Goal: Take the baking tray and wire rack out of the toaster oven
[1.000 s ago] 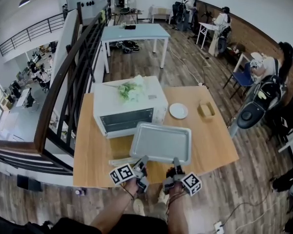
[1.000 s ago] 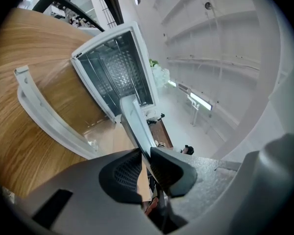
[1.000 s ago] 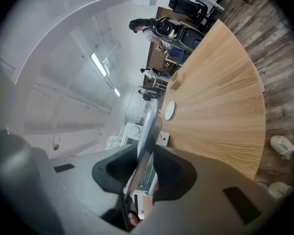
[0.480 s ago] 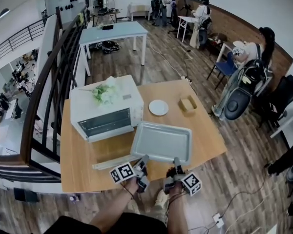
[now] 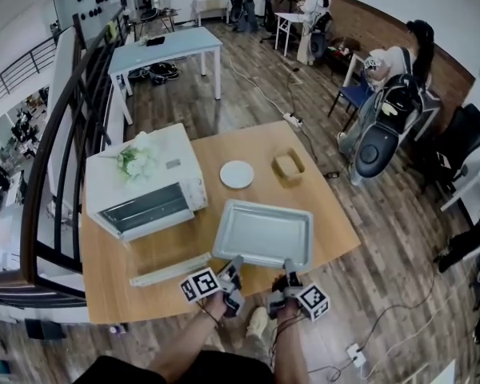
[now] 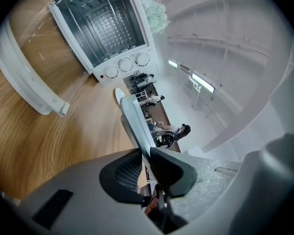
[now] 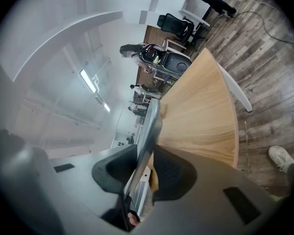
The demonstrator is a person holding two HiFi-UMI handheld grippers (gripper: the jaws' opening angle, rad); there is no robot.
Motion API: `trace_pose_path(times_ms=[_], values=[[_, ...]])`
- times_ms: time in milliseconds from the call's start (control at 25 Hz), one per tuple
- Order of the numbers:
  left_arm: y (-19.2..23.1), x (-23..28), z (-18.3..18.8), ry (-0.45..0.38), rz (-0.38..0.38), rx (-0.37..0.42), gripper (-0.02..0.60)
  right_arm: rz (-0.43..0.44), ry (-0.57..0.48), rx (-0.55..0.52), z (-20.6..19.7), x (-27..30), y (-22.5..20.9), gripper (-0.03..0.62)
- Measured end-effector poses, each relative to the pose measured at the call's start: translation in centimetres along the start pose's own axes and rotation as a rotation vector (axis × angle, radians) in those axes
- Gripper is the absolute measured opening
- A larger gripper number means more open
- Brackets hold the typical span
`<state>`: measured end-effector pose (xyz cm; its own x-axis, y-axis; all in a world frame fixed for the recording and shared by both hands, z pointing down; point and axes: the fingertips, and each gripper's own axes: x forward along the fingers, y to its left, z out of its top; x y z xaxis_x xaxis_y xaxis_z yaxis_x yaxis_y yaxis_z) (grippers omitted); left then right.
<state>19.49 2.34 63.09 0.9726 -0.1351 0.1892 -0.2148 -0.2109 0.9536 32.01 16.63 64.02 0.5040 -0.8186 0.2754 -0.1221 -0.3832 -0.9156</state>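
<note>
The grey baking tray hangs level over the right front part of the wooden table, clear of the toaster oven. My left gripper is shut on the tray's near rim at the left, and my right gripper is shut on the same rim at the right. In the left gripper view the pads of the left gripper pinch the thin tray edge. The right gripper clamps the tray edge likewise. The white toaster oven stands at the left with its door folded down; a grid-like surface shows inside.
A white plate and a small wooden box lie behind the tray. White flowers rest on the oven's top. The table's front edge runs just below the grippers. People and chairs stand beyond the table's right side.
Both grippers have carried the tray to the right, away from the oven, which now sits farther left in the head view. The grip on the tray is unchanged.
</note>
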Motion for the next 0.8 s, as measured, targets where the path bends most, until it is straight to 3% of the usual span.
trace_pose_path(times_ms=[400, 640, 800], values=[[1.7, 6.5, -0.5, -0.008, 0.055, -0.023, 0.051, -0.04, 0.049, 0.012, 4.1, 4.9, -3.1, 0.1], [3.5, 9.4, -1.3, -0.03, 0.101, -0.107, 0.051, -0.049, 0.096, 0.023, 5.7, 7.9, -5.0, 0.1], [4.8, 11.2, -1.3, -0.04, 0.129, -0.121, 0.051, -0.081, 0.128, 0.036, 6.1, 9.6, -6.6, 0.101]])
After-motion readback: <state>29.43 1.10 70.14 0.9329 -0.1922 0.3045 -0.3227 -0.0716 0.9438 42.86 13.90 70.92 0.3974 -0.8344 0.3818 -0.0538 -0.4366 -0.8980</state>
